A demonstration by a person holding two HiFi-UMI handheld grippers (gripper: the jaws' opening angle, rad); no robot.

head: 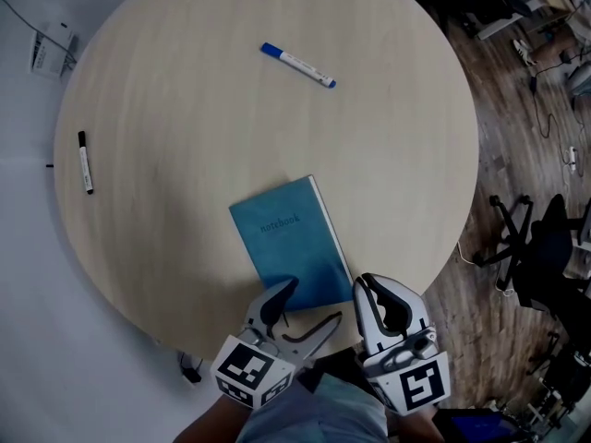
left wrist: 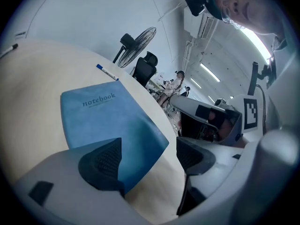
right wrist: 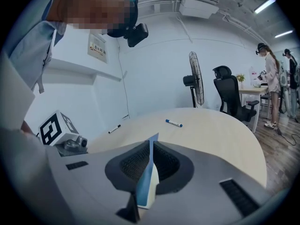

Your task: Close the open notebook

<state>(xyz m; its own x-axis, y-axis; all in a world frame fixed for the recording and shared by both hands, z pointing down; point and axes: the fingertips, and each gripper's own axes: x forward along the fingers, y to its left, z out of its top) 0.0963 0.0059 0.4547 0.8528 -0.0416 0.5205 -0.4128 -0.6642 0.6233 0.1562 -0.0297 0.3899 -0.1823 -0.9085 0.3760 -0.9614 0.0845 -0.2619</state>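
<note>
The blue notebook lies closed on the round wooden table, cover up, near the front edge. My left gripper is open at the notebook's near edge, with one finger over the cover and the other off to the right above bare wood. In the left gripper view the notebook runs under the left pad. My right gripper sits at the notebook's near right corner. In the right gripper view its pads are shut on a thin blue and cream edge, seen edge-on.
A blue-capped marker lies at the far middle of the table and a black-capped marker near its left edge. A black office chair stands on the wooden floor to the right. A fan stands beyond the table.
</note>
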